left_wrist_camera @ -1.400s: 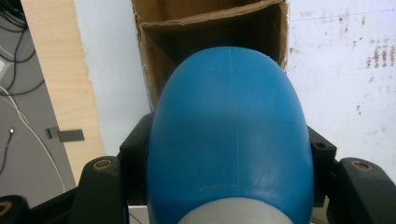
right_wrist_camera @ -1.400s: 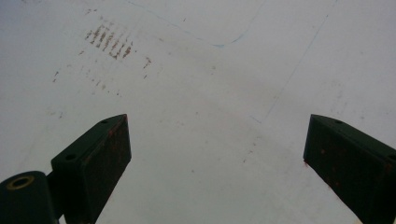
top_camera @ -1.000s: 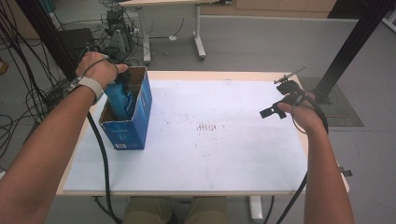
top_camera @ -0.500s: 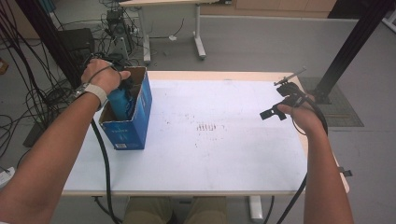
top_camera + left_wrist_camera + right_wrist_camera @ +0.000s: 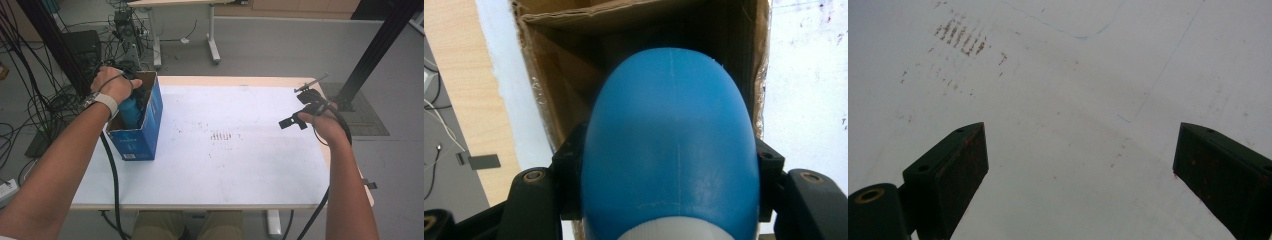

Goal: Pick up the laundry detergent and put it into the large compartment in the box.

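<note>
A blue bottle [image 5: 671, 145] with a white ribbed part at its near end is clamped between the jaws of my left gripper [image 5: 671, 170], its rounded end pointing down into an open cardboard box [image 5: 569, 75]. In the high view the box [image 5: 145, 135] is blue outside and stands at the table's left edge. There the bottle [image 5: 130, 112] sits partly inside it under the left hand, which covers most of my left gripper [image 5: 136, 95]. My right gripper [image 5: 295, 120] hovers over the table's right side. Its jaws [image 5: 1080, 150] stand wide apart over the bare white tabletop [image 5: 1073, 65].
The white table top [image 5: 235, 165] carries faint rust-coloured marks [image 5: 220, 136] near its middle. Cables trail from both grippers off the front edge. Behind the table are another desk's legs [image 5: 212, 45], floor cables, and a black post [image 5: 375, 50] at the right.
The left hand has shifted slightly toward me with the bottle, staying at the box. The right gripper has stayed where it was.
</note>
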`<state>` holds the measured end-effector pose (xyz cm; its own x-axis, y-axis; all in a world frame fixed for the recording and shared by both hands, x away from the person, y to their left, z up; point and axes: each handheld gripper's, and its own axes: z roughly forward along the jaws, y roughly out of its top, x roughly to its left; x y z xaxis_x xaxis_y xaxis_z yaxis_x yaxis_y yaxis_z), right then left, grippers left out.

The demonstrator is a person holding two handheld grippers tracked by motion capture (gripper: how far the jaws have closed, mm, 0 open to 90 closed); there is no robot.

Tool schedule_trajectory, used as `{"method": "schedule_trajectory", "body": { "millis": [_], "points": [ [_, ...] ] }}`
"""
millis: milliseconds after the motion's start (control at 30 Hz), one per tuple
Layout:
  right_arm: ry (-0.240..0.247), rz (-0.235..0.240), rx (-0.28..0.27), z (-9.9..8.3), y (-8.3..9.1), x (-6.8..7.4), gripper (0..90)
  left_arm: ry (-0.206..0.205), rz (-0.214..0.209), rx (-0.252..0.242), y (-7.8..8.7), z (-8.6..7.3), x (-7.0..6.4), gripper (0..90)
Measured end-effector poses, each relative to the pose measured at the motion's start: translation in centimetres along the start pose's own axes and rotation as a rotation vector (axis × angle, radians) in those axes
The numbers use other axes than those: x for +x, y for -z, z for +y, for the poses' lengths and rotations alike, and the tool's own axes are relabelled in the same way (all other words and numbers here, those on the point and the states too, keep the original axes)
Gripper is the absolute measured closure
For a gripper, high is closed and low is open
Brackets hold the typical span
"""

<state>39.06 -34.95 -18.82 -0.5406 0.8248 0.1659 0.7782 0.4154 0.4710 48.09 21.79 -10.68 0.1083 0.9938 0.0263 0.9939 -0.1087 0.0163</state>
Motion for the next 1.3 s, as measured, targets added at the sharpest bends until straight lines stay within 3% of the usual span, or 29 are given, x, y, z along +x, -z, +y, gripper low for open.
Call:
{"method": "schedule_trajectory", "body": {
  "millis": [1300],
  "points": [
    [-0.005,0.005,0.001,-0.2,-0.3,-0.1,7.2,-0.005,0.010,0.009,-2.1,0.1,-0.4,38.2]
  ]
}}
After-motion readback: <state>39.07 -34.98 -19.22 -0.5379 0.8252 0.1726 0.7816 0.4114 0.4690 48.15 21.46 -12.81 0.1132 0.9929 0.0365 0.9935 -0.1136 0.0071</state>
